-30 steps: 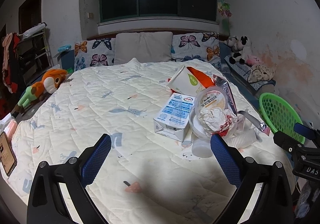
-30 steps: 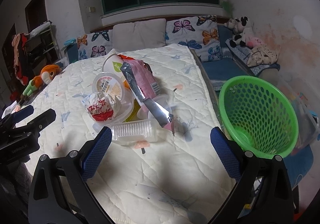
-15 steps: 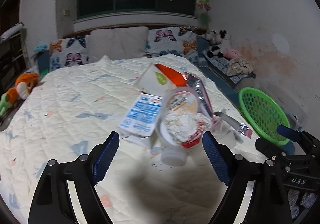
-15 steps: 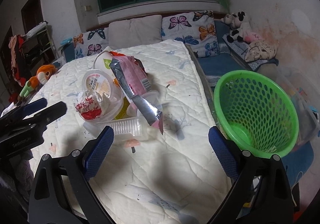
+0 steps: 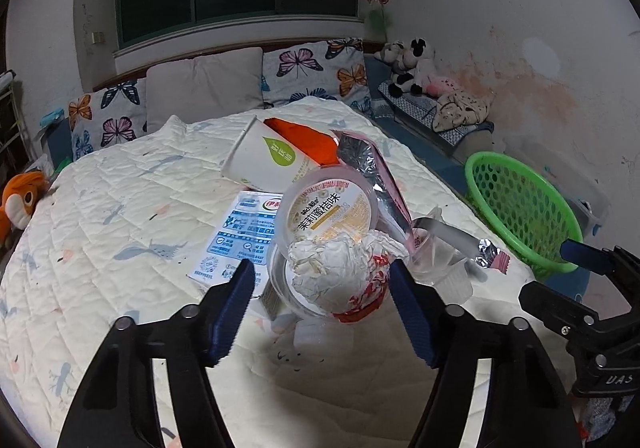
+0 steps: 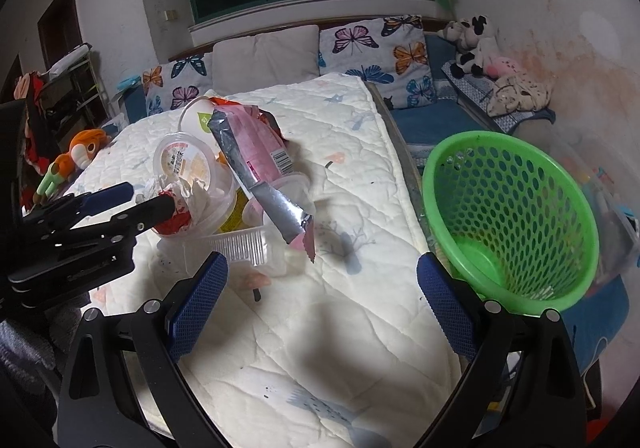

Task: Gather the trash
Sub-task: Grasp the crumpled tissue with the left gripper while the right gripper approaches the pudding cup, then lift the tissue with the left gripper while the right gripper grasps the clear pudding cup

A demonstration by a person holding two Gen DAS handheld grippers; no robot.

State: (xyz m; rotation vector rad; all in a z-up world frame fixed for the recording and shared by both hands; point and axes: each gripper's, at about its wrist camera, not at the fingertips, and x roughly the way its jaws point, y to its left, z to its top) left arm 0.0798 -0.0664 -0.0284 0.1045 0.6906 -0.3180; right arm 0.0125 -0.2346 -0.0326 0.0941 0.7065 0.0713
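- Closing around a clear plastic tub (image 5: 320, 288) stuffed with crumpled red-and-white paper (image 5: 340, 276), at the near edge of the trash pile on the quilted bed (image 5: 100, 248).
- Left gripper (image 5: 320, 296) with jaws narrowing, tub between the blue pads but not visibly pressed yet; gaps showing on both sides.
- Best done by centring the tub before the squeeze lands, pressing on the rim rather than the soft wall, and keeping it level so the paper wad stays inside.
- Worth watching the peeled lid (image 5: 332, 212) standing up from the tub's far edge: likely to flap or snag the silver-and-pink wrapper (image 5: 376, 184) leaning over it.
- Lid printed in Chinese characters in dark and gold; a jasmine and citrus flavour wording, as far as legible.
- Just behind and left, a flattened blue-and-white carton (image 5: 240, 236) with a red oval logo and small Chinese print, not legible.
- Farther back, a tipped white paper cup (image 5: 268, 164) with a green drop mark, characters too small to read.
- Right gripper (image 6: 320, 300) spread wide and empty, hovering over bare quilt, between pile and green basket (image 6: 516, 216).
- Basket off the bed's right edge, the likely drop point.
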